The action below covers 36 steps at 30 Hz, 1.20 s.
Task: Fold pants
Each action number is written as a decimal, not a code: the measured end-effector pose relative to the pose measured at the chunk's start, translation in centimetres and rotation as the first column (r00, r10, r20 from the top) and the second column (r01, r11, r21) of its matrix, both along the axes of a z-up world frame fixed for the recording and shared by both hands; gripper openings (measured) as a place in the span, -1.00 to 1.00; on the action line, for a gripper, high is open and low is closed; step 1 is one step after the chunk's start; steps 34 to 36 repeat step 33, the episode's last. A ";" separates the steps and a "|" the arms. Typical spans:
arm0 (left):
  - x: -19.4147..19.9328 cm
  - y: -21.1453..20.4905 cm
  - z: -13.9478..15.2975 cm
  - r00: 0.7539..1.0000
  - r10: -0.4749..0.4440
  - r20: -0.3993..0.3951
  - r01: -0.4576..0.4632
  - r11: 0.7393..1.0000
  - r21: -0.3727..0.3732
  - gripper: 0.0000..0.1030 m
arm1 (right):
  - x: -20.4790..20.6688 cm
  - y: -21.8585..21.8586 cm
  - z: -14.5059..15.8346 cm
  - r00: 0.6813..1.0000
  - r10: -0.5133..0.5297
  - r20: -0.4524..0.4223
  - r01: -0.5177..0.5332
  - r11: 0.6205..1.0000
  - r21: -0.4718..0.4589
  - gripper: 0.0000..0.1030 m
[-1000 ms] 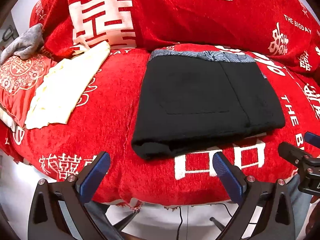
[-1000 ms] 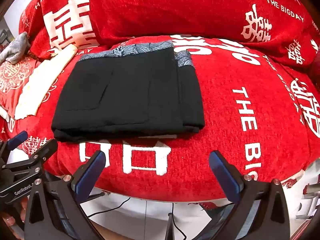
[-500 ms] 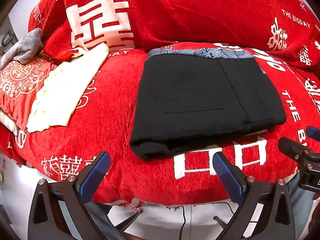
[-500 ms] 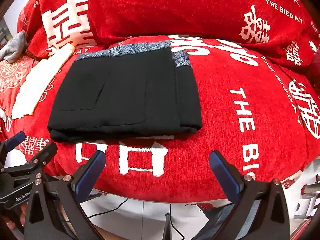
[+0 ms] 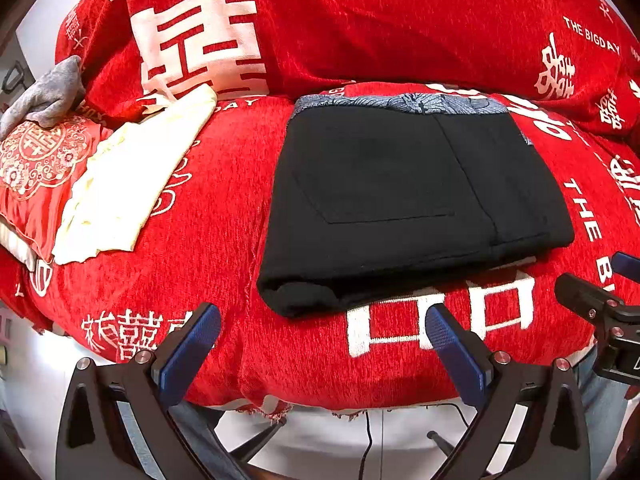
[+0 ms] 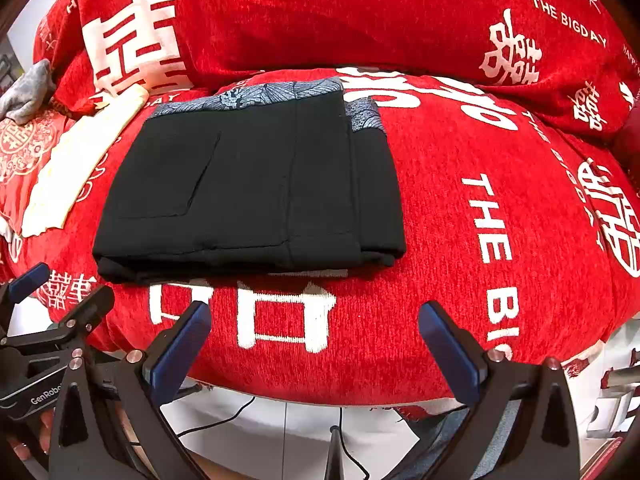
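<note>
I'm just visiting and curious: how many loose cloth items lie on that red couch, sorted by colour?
Black: 1, the folded black pants with a blue-grey patterned waistband
Cream: 1, the flat cream cloth
Grey: 1, the crumpled grey cloth at the far left
Red: 1, the red embroidered satin cushion
Total: 4

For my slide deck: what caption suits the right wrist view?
Folded black pants lie on the red cover; the open right gripper hovers before them, holding nothing.
</note>
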State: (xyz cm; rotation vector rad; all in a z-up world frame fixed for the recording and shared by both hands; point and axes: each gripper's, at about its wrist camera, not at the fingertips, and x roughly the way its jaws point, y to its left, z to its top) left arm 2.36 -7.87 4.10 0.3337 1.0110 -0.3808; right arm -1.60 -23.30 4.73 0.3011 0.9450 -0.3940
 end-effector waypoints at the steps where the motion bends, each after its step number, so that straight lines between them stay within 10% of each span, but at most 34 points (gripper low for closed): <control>1: 0.0 0.0 0.0 1.000 0.000 0.002 0.000 1.000 0.002 0.99 | 0.0 0.0 0.0 1.000 -0.001 0.000 0.001 1.000 0.000 1.00; 36: -0.3 -0.5 0.3 1.000 -0.014 0.018 0.014 1.000 -0.019 0.99 | 0.3 -0.1 -0.2 1.000 0.013 -0.009 -0.013 1.000 0.000 1.00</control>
